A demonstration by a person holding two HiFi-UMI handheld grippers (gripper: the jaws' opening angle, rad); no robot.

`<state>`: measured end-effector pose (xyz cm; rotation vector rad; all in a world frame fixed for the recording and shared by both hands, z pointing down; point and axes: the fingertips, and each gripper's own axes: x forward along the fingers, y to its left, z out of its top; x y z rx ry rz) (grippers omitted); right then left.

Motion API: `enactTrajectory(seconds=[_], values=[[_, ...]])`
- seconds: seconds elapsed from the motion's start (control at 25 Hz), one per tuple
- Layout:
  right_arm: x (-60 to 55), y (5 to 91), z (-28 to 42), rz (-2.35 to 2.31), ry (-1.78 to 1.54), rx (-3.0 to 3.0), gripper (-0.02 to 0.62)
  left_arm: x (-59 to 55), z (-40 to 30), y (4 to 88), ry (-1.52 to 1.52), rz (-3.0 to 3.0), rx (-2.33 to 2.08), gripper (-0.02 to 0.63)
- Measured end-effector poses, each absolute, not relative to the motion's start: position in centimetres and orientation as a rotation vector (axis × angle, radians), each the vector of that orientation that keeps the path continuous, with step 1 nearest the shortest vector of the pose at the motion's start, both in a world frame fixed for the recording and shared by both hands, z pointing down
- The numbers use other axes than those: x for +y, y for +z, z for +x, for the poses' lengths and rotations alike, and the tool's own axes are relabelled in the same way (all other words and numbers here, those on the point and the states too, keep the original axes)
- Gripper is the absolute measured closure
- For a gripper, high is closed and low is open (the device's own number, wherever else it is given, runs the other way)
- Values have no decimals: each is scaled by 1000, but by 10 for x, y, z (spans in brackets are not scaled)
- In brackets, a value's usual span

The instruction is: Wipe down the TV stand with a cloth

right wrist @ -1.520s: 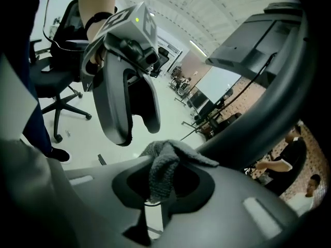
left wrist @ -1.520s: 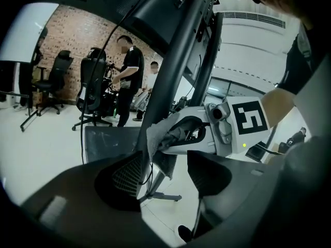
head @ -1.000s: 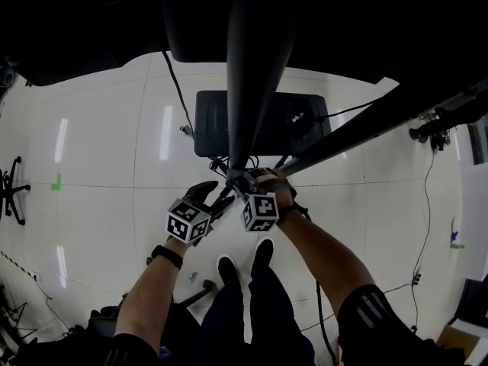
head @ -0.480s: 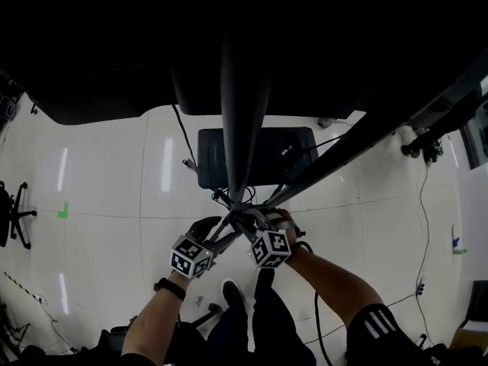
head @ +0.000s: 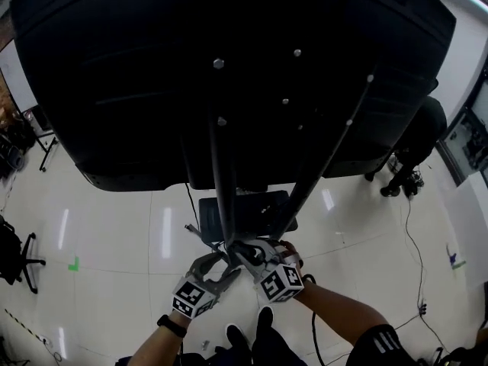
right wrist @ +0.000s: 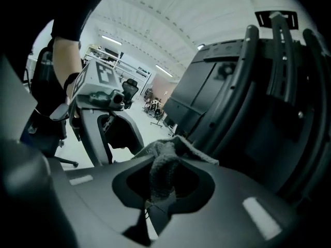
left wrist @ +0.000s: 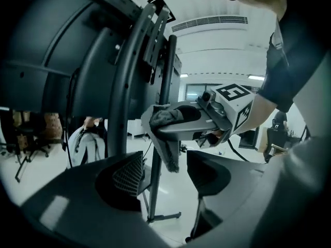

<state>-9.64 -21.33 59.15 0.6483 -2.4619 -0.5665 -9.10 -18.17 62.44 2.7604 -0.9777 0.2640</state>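
The black TV (head: 229, 75) hangs over me on its stand; dark poles (head: 217, 181) run down to the stand's base (head: 240, 213) on the white floor. My right gripper (head: 245, 252) is shut on a grey cloth (right wrist: 164, 161), held against the poles; the cloth (left wrist: 163, 119) droops from its jaws in the left gripper view. Just to its left, my left gripper (head: 219, 265) is open, nothing between its jaws (left wrist: 168, 174); a stand pole (left wrist: 158, 190) rises beyond the gap. The left gripper (right wrist: 103, 112) also shows beside the cloth in the right gripper view.
The glossy tiled floor (head: 114, 235) holds an office chair (head: 15, 258) at the left, dark equipment (head: 415, 143) at the right and trailing cables (head: 412, 227). My shoes (head: 263, 319) stand just behind the stand base. Someone in white (left wrist: 85, 138) is in the background.
The head view has tilted up, so the TV's back now fills the upper frame. Both grippers stay together at the stand poles, lower in the frame.
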Motion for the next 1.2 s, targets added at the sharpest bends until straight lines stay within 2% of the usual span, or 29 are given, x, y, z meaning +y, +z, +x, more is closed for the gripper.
enactTrajectory(seconds=[0.6, 1.0, 1.2], values=[[-184, 334, -49, 856, -863, -2453, 540, -146, -66, 409, 106, 3068, -1015, 319], [-203, 185, 6, 912, -997, -2526, 540, -153, -28, 310, 56, 3173, -1050, 322], [-232, 129, 32, 885, -906, -2572, 540, -163, 4, 278, 39, 3205, -1075, 322]])
